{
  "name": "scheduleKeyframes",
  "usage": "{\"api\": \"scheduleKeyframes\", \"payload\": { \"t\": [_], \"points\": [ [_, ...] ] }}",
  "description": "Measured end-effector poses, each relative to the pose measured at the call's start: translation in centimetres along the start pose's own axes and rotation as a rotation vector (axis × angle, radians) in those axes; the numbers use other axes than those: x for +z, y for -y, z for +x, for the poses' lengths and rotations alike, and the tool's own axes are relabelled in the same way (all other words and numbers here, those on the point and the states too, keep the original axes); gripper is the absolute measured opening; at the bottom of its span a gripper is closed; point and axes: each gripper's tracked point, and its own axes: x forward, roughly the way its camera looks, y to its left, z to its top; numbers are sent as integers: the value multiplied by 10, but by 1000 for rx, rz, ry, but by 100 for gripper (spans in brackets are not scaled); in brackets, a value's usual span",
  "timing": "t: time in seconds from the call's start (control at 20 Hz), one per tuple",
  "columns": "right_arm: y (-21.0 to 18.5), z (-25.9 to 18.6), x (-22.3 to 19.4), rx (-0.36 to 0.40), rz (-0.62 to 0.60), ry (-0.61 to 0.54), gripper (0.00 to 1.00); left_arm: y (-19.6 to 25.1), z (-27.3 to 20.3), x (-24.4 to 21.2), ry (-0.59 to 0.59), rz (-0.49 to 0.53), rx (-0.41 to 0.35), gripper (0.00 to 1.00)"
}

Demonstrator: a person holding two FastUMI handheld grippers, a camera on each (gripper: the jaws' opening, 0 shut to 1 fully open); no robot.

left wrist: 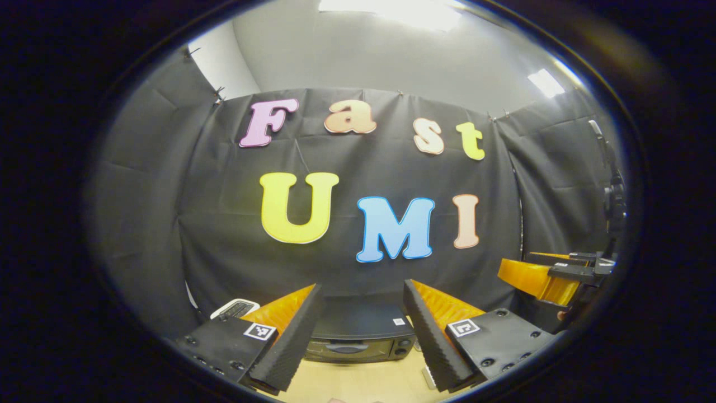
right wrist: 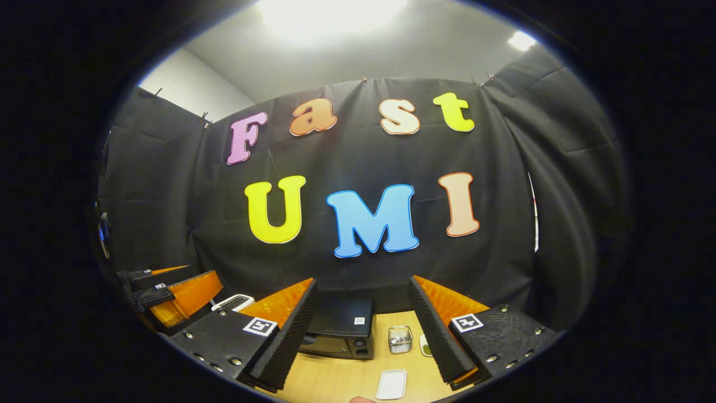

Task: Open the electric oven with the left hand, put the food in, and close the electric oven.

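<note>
The black electric oven (left wrist: 358, 334) stands on the wooden table against the back wall, its door shut and its handle facing me. My left gripper (left wrist: 362, 286) hovers open in front of and above it, nothing between its fingers. In the right gripper view the oven (right wrist: 339, 330) sits left of centre. My right gripper (right wrist: 363, 281) is open and holds nothing. A small clear container (right wrist: 400, 338) and a green item (right wrist: 426, 348), half hidden by a finger, lie to the oven's right. A flat white tray (right wrist: 391, 384) rests nearer me.
A white device (right wrist: 234, 302) sits left of the oven, by the wall. The other gripper (left wrist: 545, 279) hangs at the right of the left gripper view. The left one (right wrist: 170, 292) appears at the left of the right gripper view. Light wooden tabletop (left wrist: 358, 383) lies before the oven.
</note>
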Motion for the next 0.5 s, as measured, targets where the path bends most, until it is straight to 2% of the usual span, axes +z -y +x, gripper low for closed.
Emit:
{"api": "scheduleKeyframes", "payload": {
  "t": [0.05,0.15,0.2,0.35,0.4,0.5],
  "points": [
    [-2,-2,-1,-4,-5,-1,100,-3,-3,1,1,0,-1,100],
    [-6,-10,-1,-14,-13,0,98,-6,-11,3,0,0,-8,92],
    [-9,-12,-1,-22,-15,1,98,-9,-16,2,-2,1,-9,96],
    [-15,-18,-1,-34,-15,4,98,-16,-25,4,-4,4,-15,96],
    [-18,-20,1,-38,-17,7,98,-21,-31,5,-1,2,-15,92],
    [-22,-24,1,-44,-26,9,98,-27,-35,3,-5,-4,-16,92]
  ]
}}
